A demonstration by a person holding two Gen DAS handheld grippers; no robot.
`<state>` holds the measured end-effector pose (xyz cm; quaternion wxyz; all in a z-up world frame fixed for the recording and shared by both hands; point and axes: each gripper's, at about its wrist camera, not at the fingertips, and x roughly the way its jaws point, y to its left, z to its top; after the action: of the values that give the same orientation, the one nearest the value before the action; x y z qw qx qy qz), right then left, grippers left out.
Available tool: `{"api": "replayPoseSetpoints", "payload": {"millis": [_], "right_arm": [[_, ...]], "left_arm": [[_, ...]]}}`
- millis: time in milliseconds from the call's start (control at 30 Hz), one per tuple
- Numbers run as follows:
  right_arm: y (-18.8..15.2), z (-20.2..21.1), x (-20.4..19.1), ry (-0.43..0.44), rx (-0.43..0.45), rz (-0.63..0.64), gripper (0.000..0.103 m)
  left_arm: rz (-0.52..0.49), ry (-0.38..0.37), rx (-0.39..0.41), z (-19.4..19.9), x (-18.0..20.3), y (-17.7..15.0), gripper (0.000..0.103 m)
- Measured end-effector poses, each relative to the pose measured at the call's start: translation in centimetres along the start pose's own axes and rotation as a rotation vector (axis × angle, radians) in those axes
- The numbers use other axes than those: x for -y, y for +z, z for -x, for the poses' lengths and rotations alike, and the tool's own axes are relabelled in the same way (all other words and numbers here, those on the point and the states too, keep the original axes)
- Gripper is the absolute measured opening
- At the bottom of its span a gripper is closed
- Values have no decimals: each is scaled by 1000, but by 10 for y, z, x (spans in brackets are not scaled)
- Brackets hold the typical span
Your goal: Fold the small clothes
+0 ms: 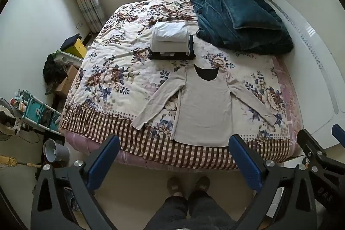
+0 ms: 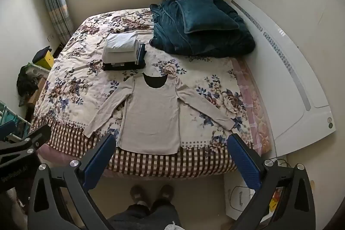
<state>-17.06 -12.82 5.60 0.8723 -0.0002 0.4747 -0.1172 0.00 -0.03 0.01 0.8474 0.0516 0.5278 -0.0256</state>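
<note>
A beige long-sleeved top (image 1: 203, 107) lies flat on the floral bed, neck away from me, both sleeves spread out; it also shows in the right wrist view (image 2: 151, 115). Behind it sits a stack of folded clothes (image 1: 170, 40), white on dark, which the right wrist view (image 2: 123, 51) shows too. My left gripper (image 1: 173, 141) is open and empty, held high over the foot of the bed above the top's hem. My right gripper (image 2: 171, 140) is open and empty, at about the same height beside it.
A dark teal quilt with a pillow (image 1: 241, 23) lies at the bed's far right by the white headboard (image 1: 310, 53). Clutter, boxes and a rack (image 1: 38, 109) stand on the floor at the left. My feet (image 1: 187, 184) stand at the bed's foot.
</note>
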Motion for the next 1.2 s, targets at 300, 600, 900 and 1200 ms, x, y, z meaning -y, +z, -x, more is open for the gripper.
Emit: {"api": "replayPoseSetpoints", "payload": {"millis": [300, 600, 900, 1200], "right_arm": [[0, 0, 0, -3, 4, 2, 103], [8, 2, -1, -4, 7, -2, 103], [11, 5, 1, -4, 11, -1, 103], [15, 10, 0, -3, 13, 1, 103]], "left_arm": [[6, 0, 10, -1, 2, 1, 103], [8, -7, 13, 3, 3, 7, 103], [10, -9, 19, 6, 2, 9, 103], [5, -9, 27, 10, 1, 10, 103]]}}
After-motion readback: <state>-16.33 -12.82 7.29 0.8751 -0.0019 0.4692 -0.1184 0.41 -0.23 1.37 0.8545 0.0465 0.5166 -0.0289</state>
